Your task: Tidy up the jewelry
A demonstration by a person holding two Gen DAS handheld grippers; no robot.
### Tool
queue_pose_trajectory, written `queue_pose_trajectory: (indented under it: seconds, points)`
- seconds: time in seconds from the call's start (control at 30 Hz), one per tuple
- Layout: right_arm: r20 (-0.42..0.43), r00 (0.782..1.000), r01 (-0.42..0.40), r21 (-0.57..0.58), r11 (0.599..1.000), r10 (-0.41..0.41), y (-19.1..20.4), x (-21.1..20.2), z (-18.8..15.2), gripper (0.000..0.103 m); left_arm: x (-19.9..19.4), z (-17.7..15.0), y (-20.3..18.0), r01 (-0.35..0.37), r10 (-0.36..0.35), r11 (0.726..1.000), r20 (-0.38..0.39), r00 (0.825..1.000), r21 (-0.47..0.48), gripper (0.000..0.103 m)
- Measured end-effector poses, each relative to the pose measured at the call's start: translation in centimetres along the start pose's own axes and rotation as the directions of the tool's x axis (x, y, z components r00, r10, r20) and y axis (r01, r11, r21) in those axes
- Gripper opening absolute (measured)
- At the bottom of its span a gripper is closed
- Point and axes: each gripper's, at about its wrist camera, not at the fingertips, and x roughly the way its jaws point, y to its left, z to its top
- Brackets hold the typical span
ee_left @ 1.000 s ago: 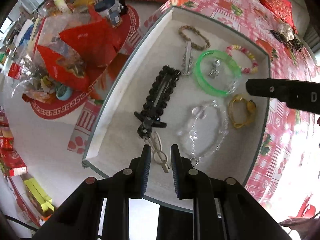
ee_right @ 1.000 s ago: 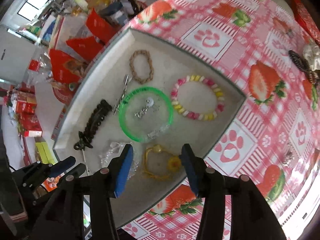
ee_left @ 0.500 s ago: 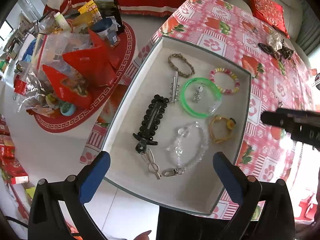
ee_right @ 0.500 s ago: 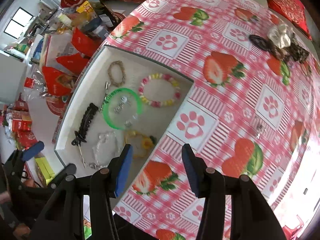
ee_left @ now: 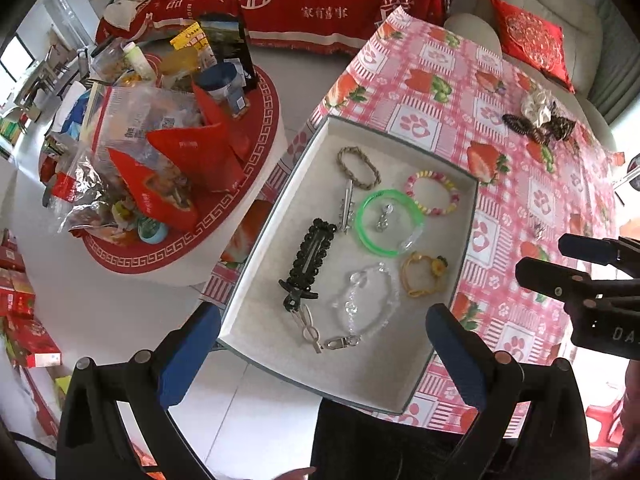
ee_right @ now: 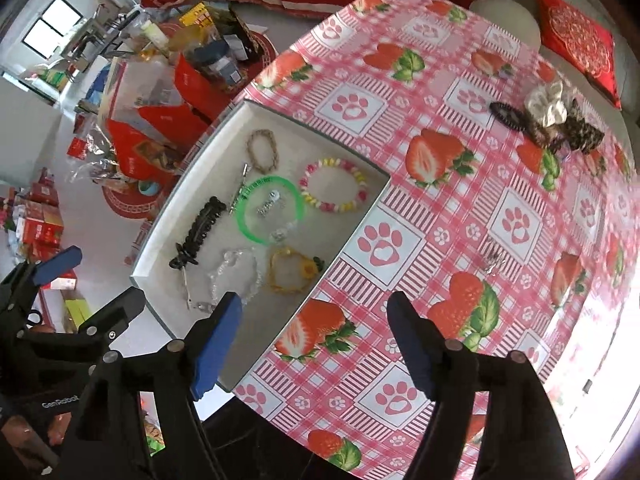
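A shallow white tray (ee_left: 280, 208) (ee_right: 168, 256) at the table's left edge holds a green bangle (ee_left: 388, 222) (ee_right: 270, 208), a pastel bead bracelet (ee_left: 432, 192) (ee_right: 334, 188), a braided bracelet (ee_left: 358, 168), a black hair clip (ee_left: 308, 264) (ee_right: 198, 232), a clear bead bracelet (ee_left: 366, 300), a yellow ring band (ee_left: 424, 274) (ee_right: 290, 270) and a small silver clip (ee_left: 308, 330). My left gripper (ee_left: 320, 356) is wide open and empty above the tray's near edge. My right gripper (ee_right: 316, 344) is open and empty over the tablecloth, right of the tray. A small silver piece (ee_right: 494, 258) lies on the cloth.
Scrunchies and a dark hair tie (ee_right: 548, 118) (ee_left: 540, 118) lie at the far side of the strawberry tablecloth (ee_right: 460, 160). A round low table (ee_left: 160, 168) piled with red packets and bottles stands to the left. A red sofa (ee_left: 320, 4) is behind.
My left gripper has opened wide, letting go of the small silver clip in the tray, and has risen. My right gripper has pulled back and right, off the tray, over the tablecloth.
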Motion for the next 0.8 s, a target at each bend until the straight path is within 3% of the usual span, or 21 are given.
queue_pose_trajectory:
  seconds: [0.3, 0.47, 0.8]
  points:
    - [0.026, 0.999, 0.031, -0.020, 0.999, -0.031, 0.5, -2.4, 0.5, 0.079, -2.4, 0.6, 0.0, 0.006, -0.006, 1.000, 0.027, 1.000, -0.010, 0.103]
    - [0.042, 0.998, 0.038, -0.026, 0.999, -0.037, 0.9, -3.5, 0.8, 0.090, -3.3, 0.8, -0.1, 0.007, -0.007, 1.000, 0.030, 1.000, -0.008, 0.103]
    - [0.122, 0.991, 0.064, -0.040, 0.997, -0.059, 1.4, -6.1, 1.7, 0.091, -4.7, 1.4, -0.1, 0.010, -0.010, 1.000, 0.035, 0.999, -0.011, 0.103]
